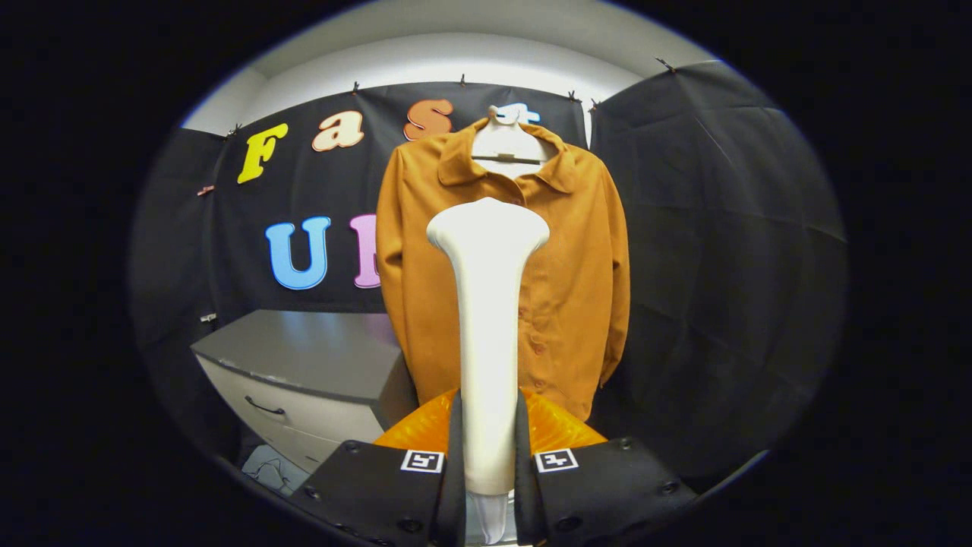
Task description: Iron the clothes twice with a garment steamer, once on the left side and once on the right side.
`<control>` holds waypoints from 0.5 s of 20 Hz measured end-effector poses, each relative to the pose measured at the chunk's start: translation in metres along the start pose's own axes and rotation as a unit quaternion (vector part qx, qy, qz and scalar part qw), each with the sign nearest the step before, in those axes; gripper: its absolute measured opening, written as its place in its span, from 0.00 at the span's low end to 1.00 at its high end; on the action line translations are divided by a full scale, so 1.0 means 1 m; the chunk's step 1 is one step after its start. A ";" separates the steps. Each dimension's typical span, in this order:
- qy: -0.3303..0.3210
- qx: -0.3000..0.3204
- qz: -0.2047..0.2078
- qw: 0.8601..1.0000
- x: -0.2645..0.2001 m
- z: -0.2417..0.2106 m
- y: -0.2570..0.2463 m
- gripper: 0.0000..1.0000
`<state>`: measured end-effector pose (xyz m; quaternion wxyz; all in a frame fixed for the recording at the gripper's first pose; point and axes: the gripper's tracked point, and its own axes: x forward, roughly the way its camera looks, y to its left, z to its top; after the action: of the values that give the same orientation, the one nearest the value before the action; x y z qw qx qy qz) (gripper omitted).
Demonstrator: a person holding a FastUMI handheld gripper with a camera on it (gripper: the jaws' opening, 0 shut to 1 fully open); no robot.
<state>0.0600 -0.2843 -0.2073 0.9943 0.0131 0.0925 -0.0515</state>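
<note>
The garment steamer stands upright between the fingers of the gripper, its long handle rising straight ahead and widening into a flat head at the top. Both fingers press on the lower part of the handle, one on each side, so the gripper is pinching the steamer. The handle looks smooth, hard and rigid, probably moulded plastic, and I judge it somewhat slippery. The low grip leaves the broad head well above the fingers, so it is likely top-heavy and could tip or twist if the squeeze slackens. A firm hold on the narrow part of the handle, as here, seems right.

Beyond the steamer's head hangs the shirt, a mustard-brown garment with a collar and a buttoned front. It hangs on a pale hanger against the booth's black cloth wall. The cloth looks light and soft, hanging loose with the sleeves down, so it will likely swing or give way under the head rather than resist. The steamer's head is over the shirt's middle, and I cannot tell whether it touches the fabric.

To the left of the shirt and lower stands a grey cabinet with a drawer handle on its front; the shirt's hem hangs past the near right corner of its top.

No brand or label can be read on the steamer or shirt. The fingers carry small square coded markers.
</note>
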 end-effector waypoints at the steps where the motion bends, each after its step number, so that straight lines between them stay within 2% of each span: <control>1: -0.004 -0.001 0.002 1.000 0.002 0.009 0.008 0.29; 10: -0.039 0.013 0.001 0.999 0.013 0.078 0.075 0.29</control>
<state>0.0950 -0.2140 -0.1320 0.9969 0.0240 0.0532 -0.0523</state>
